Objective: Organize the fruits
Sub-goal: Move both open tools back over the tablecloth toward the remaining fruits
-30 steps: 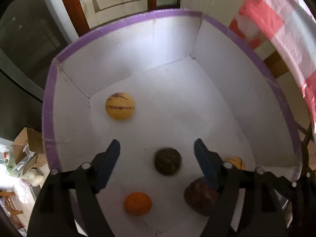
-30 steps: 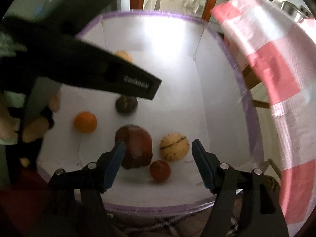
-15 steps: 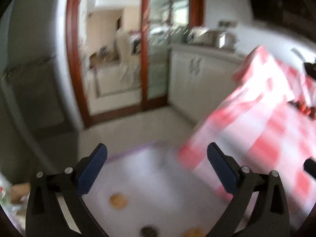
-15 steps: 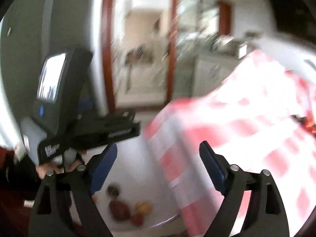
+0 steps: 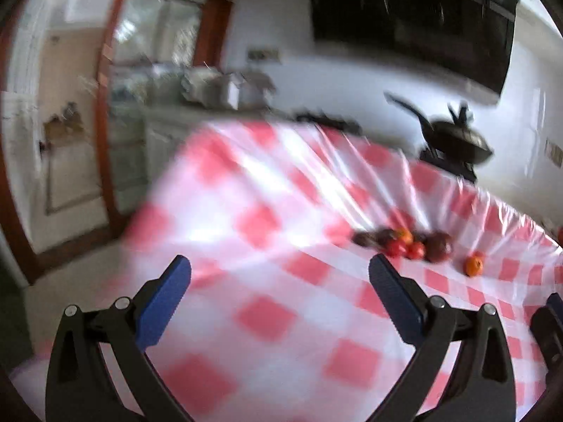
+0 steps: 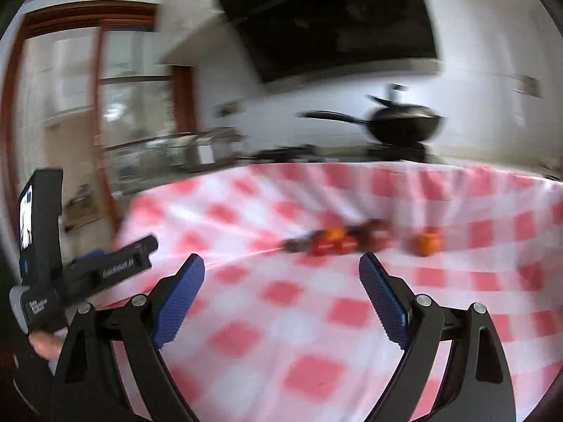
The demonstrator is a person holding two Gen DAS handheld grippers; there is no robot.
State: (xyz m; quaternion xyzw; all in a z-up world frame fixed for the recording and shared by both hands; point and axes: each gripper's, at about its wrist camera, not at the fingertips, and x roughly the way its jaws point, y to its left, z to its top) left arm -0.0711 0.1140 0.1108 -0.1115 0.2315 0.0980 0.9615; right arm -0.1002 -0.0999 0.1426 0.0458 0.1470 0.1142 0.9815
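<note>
Both views are blurred by motion. A cluster of dark, red and orange fruits [image 5: 404, 242] lies on the red-and-white checked tablecloth [image 5: 267, 218], with a single orange [image 5: 473, 265] to its right. In the right wrist view the cluster [image 6: 337, 241] and the orange [image 6: 427, 242] lie ahead of the fingers. My left gripper [image 5: 279, 288] is open and empty above the cloth, well short of the fruits. My right gripper [image 6: 281, 288] is open and empty too. The left gripper's body [image 6: 88, 270] shows at the left of the right wrist view.
A black wok [image 6: 404, 123] stands on a stove behind the table, under a dark range hood [image 6: 334, 24]. A wooden door frame [image 5: 105, 105] and a counter with kitchenware [image 5: 218, 88] are at the left. The table's left edge drops off [image 5: 147, 211].
Both grippers have swung up and right, away from the purple-rimmed white box with fruits, and now face the table. Both stay open and empty.
</note>
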